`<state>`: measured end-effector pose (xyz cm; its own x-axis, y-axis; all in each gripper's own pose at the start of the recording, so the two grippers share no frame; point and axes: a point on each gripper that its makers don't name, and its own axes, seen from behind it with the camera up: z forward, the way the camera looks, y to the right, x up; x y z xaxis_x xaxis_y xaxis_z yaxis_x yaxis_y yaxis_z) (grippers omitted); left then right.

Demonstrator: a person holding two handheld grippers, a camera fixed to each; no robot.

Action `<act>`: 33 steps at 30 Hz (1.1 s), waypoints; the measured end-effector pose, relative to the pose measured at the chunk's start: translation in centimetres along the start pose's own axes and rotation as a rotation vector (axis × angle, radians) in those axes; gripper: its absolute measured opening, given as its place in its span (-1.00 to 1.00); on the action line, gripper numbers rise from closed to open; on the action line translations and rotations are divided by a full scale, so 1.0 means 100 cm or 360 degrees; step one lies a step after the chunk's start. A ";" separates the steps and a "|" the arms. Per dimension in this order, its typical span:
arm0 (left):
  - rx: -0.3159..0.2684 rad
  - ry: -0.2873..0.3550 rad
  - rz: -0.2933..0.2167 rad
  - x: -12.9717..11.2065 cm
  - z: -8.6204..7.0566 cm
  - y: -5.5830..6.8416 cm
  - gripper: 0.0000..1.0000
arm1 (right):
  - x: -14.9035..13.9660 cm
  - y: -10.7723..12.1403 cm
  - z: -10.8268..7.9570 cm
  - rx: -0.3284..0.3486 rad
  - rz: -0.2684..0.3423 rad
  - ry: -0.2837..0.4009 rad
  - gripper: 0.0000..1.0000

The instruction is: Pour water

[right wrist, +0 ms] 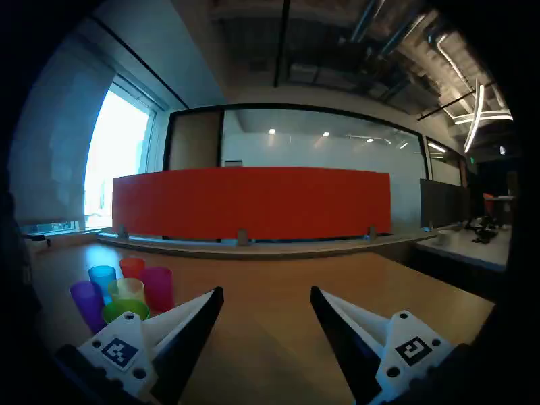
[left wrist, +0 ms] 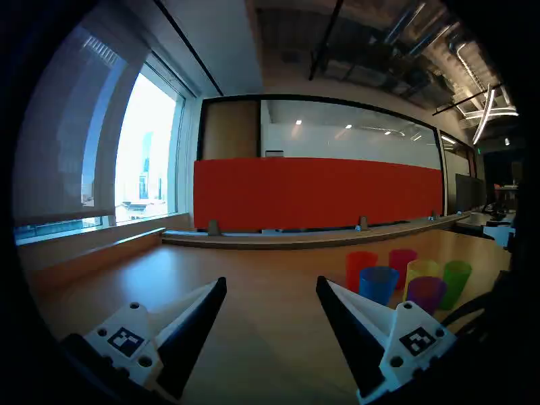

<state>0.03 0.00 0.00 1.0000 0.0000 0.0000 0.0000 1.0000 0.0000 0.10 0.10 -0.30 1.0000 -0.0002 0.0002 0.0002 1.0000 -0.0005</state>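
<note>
Right, both tongs wide, nothing held: left gripper point(left wrist: 270, 280), right gripper point(right wrist: 265, 290). Cups point(left wrist: 418, 273) upright on desk point(left wrist: 270, 337), 2 o'clock off left, 10 o'clock off right, i.e. between them; approx equal reach.

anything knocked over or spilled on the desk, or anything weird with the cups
Nothing stands out. The coloured cups stand upright in a tight cluster on the wooden desk, with no spill or damage visible. The left gripper and right gripper hold nothing, jaws open.
</note>
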 end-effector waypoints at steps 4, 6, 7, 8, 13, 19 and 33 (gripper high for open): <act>-0.0001 0.0002 0.0000 0.001 0.000 0.000 0.97 | 0.000 0.000 0.000 0.0001 -0.0001 0.0001 0.99; -0.0003 0.0003 0.0000 0.001 0.000 0.000 0.97 | 0.000 0.000 0.001 0.0004 -0.0001 0.0001 0.99; -0.0003 0.0003 0.0000 0.001 0.000 0.000 0.98 | -0.001 -0.001 0.001 0.0007 -0.0001 0.0001 0.99; -0.0003 0.0003 0.0000 0.001 0.000 0.000 0.98 | -0.001 -0.002 0.002 0.0011 -0.0002 0.0001 0.99; 0.0015 -0.0009 0.0030 0.006 -0.002 -0.004 0.97 | 0.003 -0.002 0.004 0.0027 -0.0013 -0.0020 0.99; 0.0024 -0.0006 0.0067 0.030 -0.002 -0.007 0.97 | 0.032 -0.005 0.008 0.0064 -0.0007 -0.0022 0.99; -0.0070 -0.0075 0.0001 0.105 0.024 -0.007 0.97 | 0.117 -0.018 0.024 0.0185 0.0022 -0.0052 0.99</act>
<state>10.55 -0.74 2.43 0.9989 0.0015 0.0473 0.0006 0.9990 -0.0441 11.76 -1.67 2.06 0.9994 0.0117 0.0333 -0.0154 0.9932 0.1151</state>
